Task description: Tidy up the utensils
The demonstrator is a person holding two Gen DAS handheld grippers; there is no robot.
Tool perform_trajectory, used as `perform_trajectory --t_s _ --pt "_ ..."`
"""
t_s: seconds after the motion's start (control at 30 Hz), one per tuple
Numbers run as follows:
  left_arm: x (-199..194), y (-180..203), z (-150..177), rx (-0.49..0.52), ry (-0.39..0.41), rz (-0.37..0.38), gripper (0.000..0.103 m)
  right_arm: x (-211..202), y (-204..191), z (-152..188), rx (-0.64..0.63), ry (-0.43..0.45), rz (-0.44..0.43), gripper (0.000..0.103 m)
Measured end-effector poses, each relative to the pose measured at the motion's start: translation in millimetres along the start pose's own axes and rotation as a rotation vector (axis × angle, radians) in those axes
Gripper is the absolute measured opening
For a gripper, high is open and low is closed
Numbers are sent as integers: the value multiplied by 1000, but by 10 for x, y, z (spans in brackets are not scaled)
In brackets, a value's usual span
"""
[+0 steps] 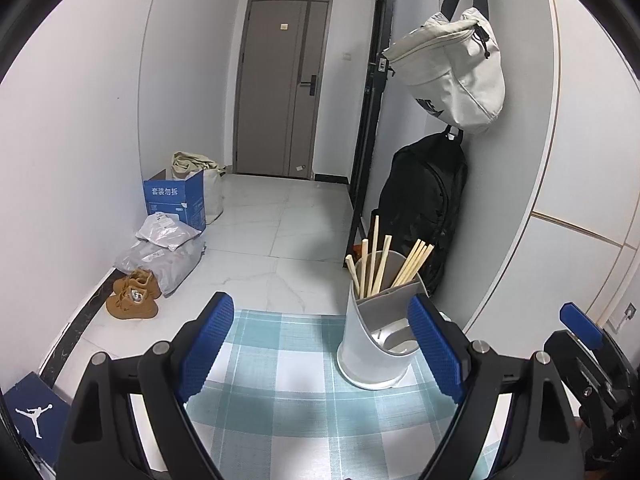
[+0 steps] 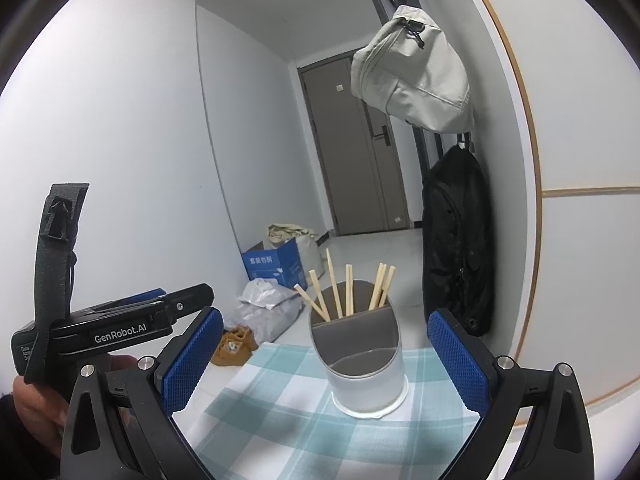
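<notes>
Two handheld grippers of matte black plastic. The left gripper [image 1: 320, 344] has two broad angular fingers, each faced with a bright blue pad [image 1: 206, 346] of fine diamond-grid texture, and round silver screws at the hinges. The right gripper [image 2: 326, 358] is built the same. Seen from the right wrist, the left gripper's side carries white "GenRobot.AI" lettering and a dark grey strap with a buckle; part of the person's hand [image 2: 38, 396] shows beneath it
</notes>
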State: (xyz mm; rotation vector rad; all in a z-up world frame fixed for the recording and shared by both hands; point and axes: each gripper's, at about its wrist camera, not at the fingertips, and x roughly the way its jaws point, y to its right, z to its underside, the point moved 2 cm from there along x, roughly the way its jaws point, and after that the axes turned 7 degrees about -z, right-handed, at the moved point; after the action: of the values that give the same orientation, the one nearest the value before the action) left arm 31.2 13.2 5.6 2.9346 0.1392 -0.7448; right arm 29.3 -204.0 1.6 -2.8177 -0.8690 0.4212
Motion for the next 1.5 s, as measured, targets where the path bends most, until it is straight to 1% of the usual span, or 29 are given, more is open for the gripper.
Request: perform_trajectory --t_s 0.27,0.57,0.77,0.83,1.23,1.5 --pt "19 27 41 19 -2 -13 86 17 30 23 10 -1 0 103" --pt "30 47 51 7 -3 -18 86 4 78 31 22 5 2 103" --pt "9 49 61 5 1 -3 86 -3 78 41 22 2 0 103" --pt "8 65 70 12 4 -13 86 -5 77 39 23 1 0 103" --pt "15 85 101 22 4 -19 86 -4 65 29 19 8 -4 103" --pt "14 74 92 15 9 -28 86 -14 59 33 21 6 -6 103"
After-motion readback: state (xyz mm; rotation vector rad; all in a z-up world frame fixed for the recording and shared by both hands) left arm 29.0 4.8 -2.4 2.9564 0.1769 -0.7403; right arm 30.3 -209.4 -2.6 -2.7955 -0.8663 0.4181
